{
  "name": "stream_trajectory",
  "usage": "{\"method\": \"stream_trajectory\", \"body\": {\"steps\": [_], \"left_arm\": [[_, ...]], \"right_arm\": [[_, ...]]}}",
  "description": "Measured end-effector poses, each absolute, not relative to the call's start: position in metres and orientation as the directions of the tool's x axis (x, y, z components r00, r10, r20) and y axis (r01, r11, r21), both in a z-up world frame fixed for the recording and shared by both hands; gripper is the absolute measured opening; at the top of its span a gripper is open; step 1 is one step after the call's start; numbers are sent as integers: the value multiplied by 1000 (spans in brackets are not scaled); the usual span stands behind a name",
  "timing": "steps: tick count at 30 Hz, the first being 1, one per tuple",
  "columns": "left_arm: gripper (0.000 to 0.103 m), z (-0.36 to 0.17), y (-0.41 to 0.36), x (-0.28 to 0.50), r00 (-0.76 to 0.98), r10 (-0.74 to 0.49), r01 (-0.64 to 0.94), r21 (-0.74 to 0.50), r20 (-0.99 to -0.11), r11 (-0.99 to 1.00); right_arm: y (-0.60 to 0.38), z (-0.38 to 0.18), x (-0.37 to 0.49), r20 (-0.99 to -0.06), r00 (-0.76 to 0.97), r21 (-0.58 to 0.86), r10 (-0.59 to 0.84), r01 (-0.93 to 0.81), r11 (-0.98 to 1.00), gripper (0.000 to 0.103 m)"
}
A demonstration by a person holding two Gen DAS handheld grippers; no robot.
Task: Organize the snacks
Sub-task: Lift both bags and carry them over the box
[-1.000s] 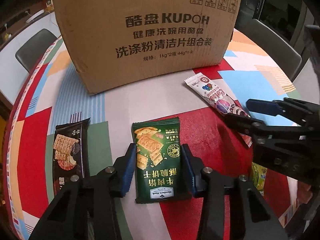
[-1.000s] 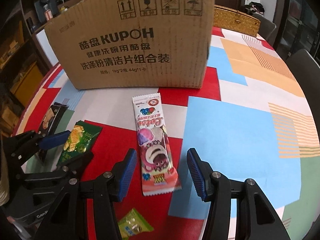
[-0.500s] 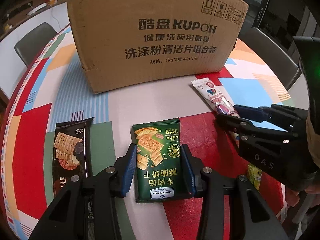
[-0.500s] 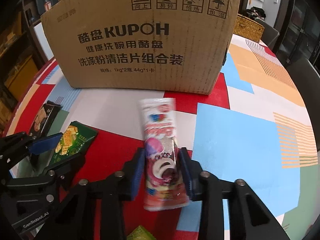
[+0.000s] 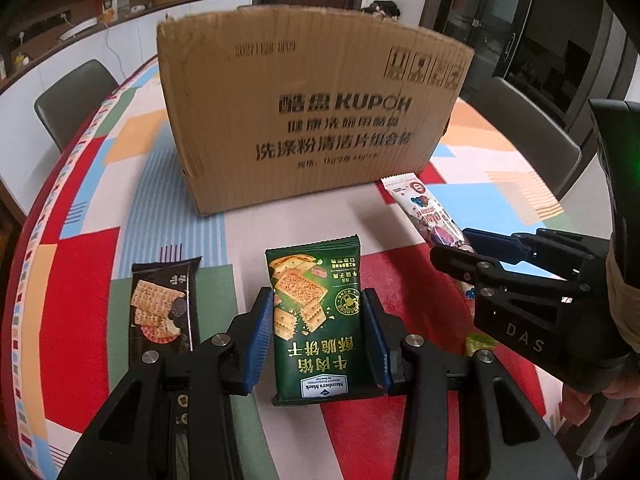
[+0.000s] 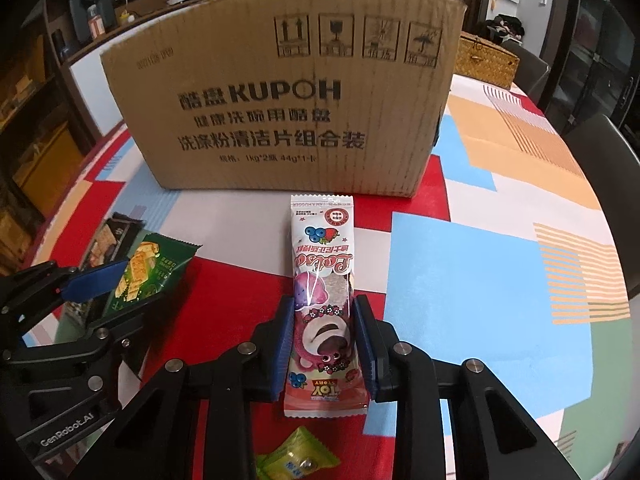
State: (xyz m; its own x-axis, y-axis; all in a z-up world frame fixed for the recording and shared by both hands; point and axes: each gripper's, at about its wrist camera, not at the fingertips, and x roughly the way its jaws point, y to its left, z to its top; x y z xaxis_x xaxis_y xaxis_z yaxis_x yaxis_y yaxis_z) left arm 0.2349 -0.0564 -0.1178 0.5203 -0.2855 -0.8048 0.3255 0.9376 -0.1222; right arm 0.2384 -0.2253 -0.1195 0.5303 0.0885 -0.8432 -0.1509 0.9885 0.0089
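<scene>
My left gripper [image 5: 317, 308] is shut on a green cracker pack [image 5: 312, 276], its blue pads pressing both long sides, and holds it just above the table. My right gripper [image 6: 323, 314] grips a pink and white Lotso snack pack [image 6: 322, 248] by its lower half; its jaws are still closing on the wrapper, which points toward the box. A brown KUPOH cardboard box [image 6: 280, 100] stands upright behind both packs. Each gripper also shows in the other's view: the right gripper [image 5: 452, 245] and the left gripper [image 6: 136, 284].
A black cracker pack [image 5: 164, 308] lies flat left of my left gripper. A small yellow-green candy [image 6: 296, 460] lies under the right gripper. The round table [image 6: 460, 264] has a patchwork cloth. Grey chairs [image 5: 72, 96] [image 6: 600, 152] and a wicker basket [image 6: 486, 60] stand around it.
The right gripper's jaws closed from wide apart onto the pink pack and lifted it. The left gripper rose a little with the green pack still held.
</scene>
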Motion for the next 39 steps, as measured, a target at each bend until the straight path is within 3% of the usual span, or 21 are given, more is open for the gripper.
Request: {"method": "stream_trajectory", "body": {"steps": [22, 39], "left_arm": [[43, -28, -34, 217, 694, -321, 332, -110, -645, 937], [43, 30, -27, 270, 789, -295, 304, -73, -539, 950]], "right_arm": [[-218, -36, 222, -708, 695, 21, 125, -156, 987, 30], [-217, 17, 270, -615, 774, 63, 150, -142, 988, 30]]}}
